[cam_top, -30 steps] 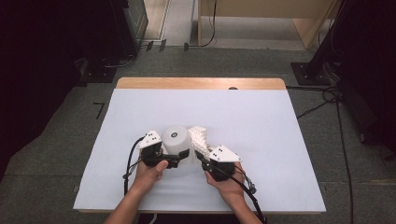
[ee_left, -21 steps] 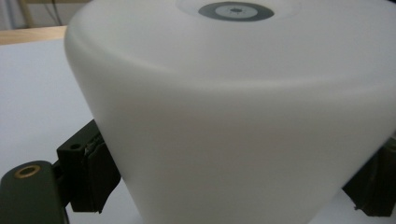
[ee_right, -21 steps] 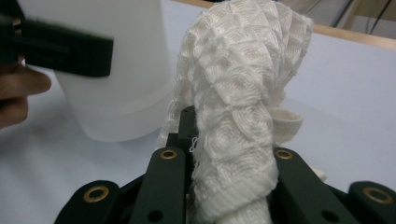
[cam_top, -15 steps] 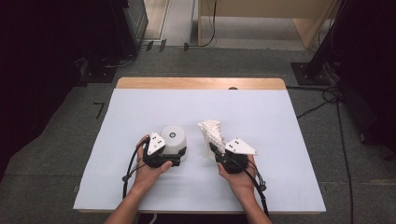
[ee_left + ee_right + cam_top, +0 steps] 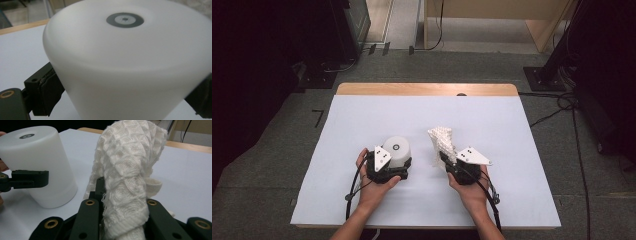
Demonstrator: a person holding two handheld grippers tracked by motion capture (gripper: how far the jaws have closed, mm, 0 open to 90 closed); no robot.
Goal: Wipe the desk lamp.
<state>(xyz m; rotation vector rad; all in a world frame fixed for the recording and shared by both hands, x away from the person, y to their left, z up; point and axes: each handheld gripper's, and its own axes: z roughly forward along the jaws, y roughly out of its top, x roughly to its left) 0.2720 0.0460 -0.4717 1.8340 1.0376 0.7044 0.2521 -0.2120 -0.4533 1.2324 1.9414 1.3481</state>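
Note:
A white plastic cylinder (image 5: 397, 150) with a small grey disc on top stands on the white table cover (image 5: 512, 130), left of centre. My left gripper (image 5: 394, 165) has it between its jaws, which have just been opening. In the left gripper view the cylinder (image 5: 125, 62) looms close, and the left pad (image 5: 50, 92) sits right at its side without visibly pressing. My right gripper (image 5: 446, 157) is shut on a white knitted cloth (image 5: 443, 140), which stands bunched up above the jaws. In the right gripper view the cloth (image 5: 127, 157) rises from the closed jaws, with the cylinder (image 5: 40, 165) to its left.
The table's wooden far edge (image 5: 427, 89) shows beyond the cover. Dark equipment and cables stand on the floor around the table. A person's hands hold both grippers near the front edge.
My right gripper has carried the cloth to the right, away from the cylinder it was touching. The left gripper has stayed at the cylinder, shifting only slightly.

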